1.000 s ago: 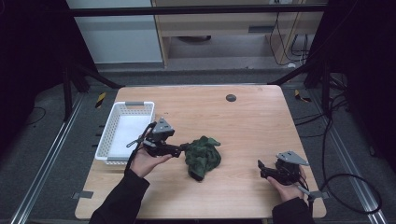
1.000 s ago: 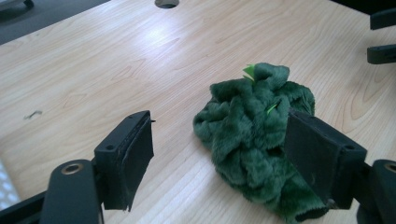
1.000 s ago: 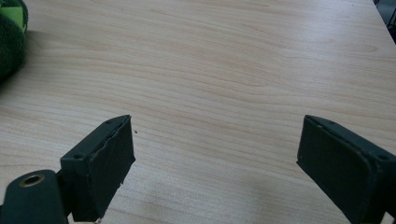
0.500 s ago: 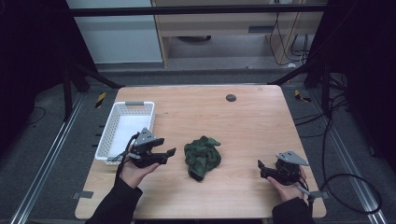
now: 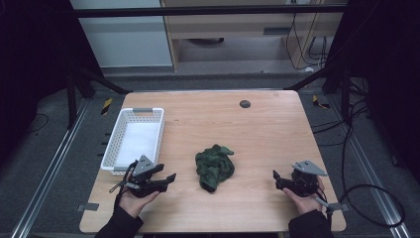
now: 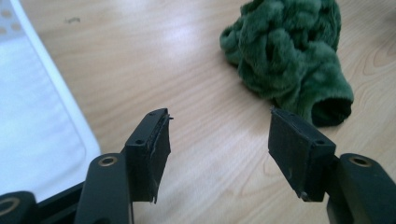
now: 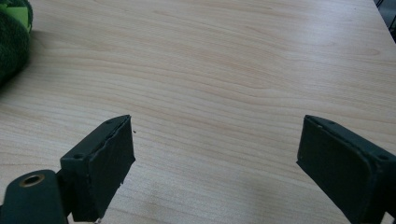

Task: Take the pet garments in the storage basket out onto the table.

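Observation:
A crumpled dark green fleecy cloth (image 5: 214, 166) lies on the wooden table near its front middle; in the left gripper view the cloth (image 6: 289, 51) sits beyond and right of the jaws. My left gripper (image 5: 168, 179) is held low at the front left, open and empty, a short way left of the cloth; its jaws stand apart (image 6: 217, 144). My right gripper (image 5: 276, 179) rests at the front right, open with nothing between its jaws (image 7: 215, 158). In the right gripper view the cloth (image 7: 13, 37) shows at the left edge.
A white plastic basket (image 5: 132, 140) with a white liner stands at the table's left side, just behind my left gripper; its rim (image 6: 56, 93) shows in the left gripper view. A small dark round spot (image 5: 244, 103) lies near the back edge. Cables trail off the table's right.
My left gripper has let go of the green cloth and drawn back left and toward the front edge, now open. The cloth lies where it was left. The right gripper has stayed put.

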`<control>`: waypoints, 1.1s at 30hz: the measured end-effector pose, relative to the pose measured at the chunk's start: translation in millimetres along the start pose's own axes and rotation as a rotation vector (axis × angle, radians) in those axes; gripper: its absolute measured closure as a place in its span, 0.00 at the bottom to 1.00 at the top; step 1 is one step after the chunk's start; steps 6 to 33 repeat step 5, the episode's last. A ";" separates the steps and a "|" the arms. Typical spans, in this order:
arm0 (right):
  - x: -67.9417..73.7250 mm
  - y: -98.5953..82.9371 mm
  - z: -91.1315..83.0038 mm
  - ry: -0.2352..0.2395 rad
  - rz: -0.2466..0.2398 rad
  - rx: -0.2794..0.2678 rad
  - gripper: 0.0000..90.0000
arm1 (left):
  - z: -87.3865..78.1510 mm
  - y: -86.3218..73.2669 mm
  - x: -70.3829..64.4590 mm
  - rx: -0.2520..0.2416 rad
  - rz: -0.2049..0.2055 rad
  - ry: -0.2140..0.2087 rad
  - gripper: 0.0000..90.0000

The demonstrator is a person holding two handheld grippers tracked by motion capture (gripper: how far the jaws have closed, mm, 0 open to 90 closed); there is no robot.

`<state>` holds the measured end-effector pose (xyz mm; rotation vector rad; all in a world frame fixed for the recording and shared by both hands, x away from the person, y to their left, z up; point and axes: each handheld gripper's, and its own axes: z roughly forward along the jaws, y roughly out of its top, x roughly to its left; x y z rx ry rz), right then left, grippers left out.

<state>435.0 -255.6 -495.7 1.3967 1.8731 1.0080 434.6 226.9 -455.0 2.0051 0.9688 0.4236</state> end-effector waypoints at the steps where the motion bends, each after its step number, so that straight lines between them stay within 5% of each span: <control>1: 0.0 0.0 0.0 0.000 0.000 0.000 0.12 | 0.0 0.0 0.0 0.000 0.000 0.000 0.42; 4: 0.3 0.0 0.0 0.001 -0.001 0.000 0.12 | -2.8 -9.0 -0.1 0.012 -0.001 -0.001 0.41; 33: 0.3 0.0 0.0 0.001 -0.001 0.000 0.12 | -2.8 -9.0 -0.1 0.012 -0.001 -0.001 0.41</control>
